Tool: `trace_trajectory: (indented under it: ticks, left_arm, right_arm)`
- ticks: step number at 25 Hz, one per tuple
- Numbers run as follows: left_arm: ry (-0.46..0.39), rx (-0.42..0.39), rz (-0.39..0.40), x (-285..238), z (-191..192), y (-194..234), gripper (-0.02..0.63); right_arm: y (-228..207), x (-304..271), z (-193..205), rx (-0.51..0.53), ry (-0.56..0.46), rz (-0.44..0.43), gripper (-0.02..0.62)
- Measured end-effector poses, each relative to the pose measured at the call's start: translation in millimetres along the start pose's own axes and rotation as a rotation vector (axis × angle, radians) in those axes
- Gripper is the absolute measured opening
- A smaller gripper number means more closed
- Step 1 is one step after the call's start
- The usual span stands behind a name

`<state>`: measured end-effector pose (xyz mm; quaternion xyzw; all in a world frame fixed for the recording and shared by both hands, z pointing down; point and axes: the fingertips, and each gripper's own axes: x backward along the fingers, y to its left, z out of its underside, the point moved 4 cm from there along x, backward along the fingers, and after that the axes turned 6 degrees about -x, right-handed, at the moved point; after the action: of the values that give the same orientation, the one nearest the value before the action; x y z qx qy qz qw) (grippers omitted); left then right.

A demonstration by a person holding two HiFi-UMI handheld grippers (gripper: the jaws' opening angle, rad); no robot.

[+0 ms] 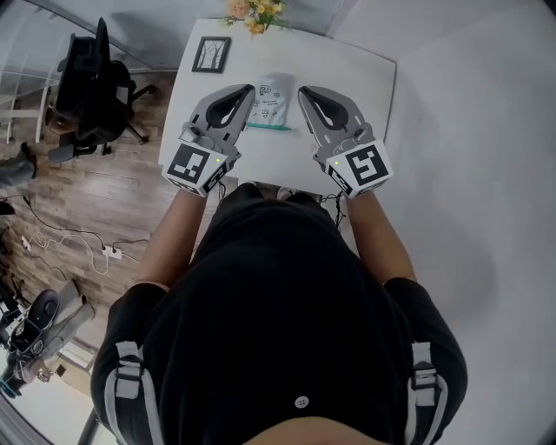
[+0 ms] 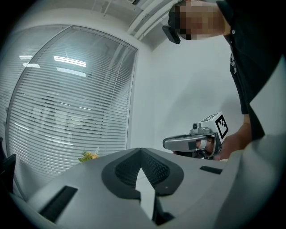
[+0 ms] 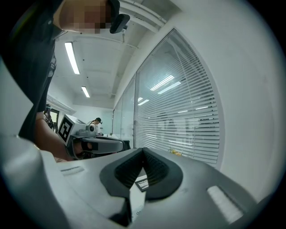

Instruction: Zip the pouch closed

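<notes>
On counter [image 1: 369, 83]: pouch [image 1: 272, 100] between two shut claws

Pouch lies flat near the counter's middle, white with small print, with a teal zip strip [image 1: 265, 127] along its near edge. Left claw [image 1: 249, 89] has its tip at the pouch's left edge. Right claw [image 1: 303, 90] has its tip just off the right edge. The tips angle in toward each other with the pouch between them. Contact with the pouch can't be told from above.

Left claw: jaws pressed together, dark pads meeting at the tip, nothing held. Right claw: same, jaws together and empty. Each claw is in one hand, marker cube toward the person, forearms bare. Each gripper view shows the other claw across from it, held level.

Further out, a frame [image 1: 211, 54] sits at the counter's far left corner and flowers [image 1: 256, 12] at its far edge. A black chair [image 1: 94, 87] stands left of the counter on the wood floor [image 1: 104, 195]. Cables and a power strip [image 1: 111, 252] lie on that floor. Blinds [image 2: 67, 112] cover the window behind the counter in both gripper views.
</notes>
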<state>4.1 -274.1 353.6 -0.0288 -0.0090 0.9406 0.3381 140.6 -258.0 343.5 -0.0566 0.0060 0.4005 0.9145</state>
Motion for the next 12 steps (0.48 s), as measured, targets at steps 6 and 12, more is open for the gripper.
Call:
trace_trajectory:
  ticks: [6, 12]
  left_arm:
    - [0.001, 0.001, -0.006, -1.5, -1.2, 2.5, 0.008]
    - [-0.026, -0.012, -0.005, -4.6, -9.2, 4.3, 0.008]
  right_arm:
    - [-1.6, -2.3, -3.7, -0.001, -0.003, 0.002, 0.011]
    - [-4.2, -4.1, -6.5, 0.000, -0.007, 0.008, 0.011]
